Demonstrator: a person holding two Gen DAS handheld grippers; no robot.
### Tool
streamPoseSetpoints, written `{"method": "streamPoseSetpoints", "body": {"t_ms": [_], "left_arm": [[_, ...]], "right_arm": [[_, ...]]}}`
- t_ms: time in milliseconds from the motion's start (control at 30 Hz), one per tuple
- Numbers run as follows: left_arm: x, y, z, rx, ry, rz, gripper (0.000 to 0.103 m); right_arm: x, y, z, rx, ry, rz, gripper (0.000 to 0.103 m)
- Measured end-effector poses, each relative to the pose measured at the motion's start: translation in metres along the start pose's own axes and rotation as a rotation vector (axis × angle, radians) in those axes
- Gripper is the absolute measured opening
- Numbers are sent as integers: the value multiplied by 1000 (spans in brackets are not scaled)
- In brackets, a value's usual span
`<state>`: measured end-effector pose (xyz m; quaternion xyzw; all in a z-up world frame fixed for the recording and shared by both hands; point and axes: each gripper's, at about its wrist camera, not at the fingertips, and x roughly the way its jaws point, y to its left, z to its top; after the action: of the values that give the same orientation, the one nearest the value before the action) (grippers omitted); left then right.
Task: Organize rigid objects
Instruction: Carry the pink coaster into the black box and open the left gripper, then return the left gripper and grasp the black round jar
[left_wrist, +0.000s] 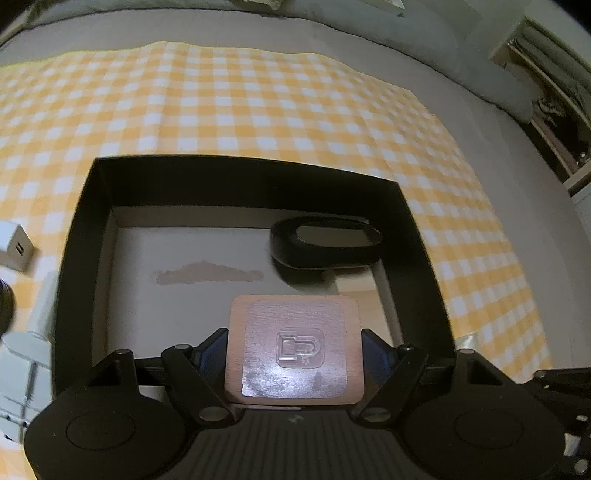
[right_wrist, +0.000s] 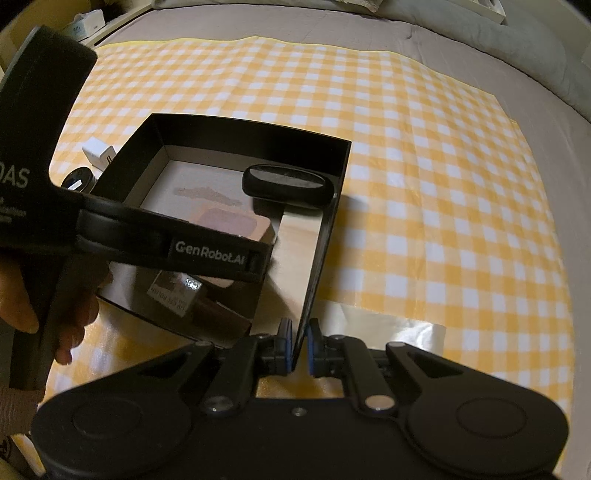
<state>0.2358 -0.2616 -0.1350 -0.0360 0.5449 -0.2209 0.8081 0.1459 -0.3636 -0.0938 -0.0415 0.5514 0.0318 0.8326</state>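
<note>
Left gripper (left_wrist: 294, 354): clenched on a square pinkish-brown block with a clear embossed sticker (left_wrist: 294, 350), held inside the box, above its floor.
Right gripper (right_wrist: 299, 345): clamped on the near right wall of the open black cardboard box with a pale floor (right_wrist: 321, 243).
Box contents: a black oval case (left_wrist: 325, 242) is seen at the far right corner.
Surface: a yellow-and-white checked cloth (left_wrist: 258, 110) is spread under the box.
Outside, left of the box: a white charger cube (right_wrist: 99, 151) is seen.
</note>
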Motion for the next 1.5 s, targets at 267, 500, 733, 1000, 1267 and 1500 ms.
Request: {"method": "streamPoseSetpoints", "body": {"t_ms": [267,500,733,1000,1267,1500], "left_arm": [[-6,0,-4,-79,0,-39,86],[-10,-1,-4,-68,8,-36,87],[-6,2,-6,-53,10,49,81],[-7,8,-3,-115,26,-11,81],[-4,1,-5,-132,47,-41,83],[-20,-1,-5,-102,30,-64,90]], "right_arm": [[0,1,0,2,0,1,9],[0,1,0,2,-1,-1,9],[0,1,-1,2,1,-1,9],[-1,1,0,2,1,-1,9],[-1,1,0,-1,1,-3,9],[-1,1,0,0,1,-2,9]]}}
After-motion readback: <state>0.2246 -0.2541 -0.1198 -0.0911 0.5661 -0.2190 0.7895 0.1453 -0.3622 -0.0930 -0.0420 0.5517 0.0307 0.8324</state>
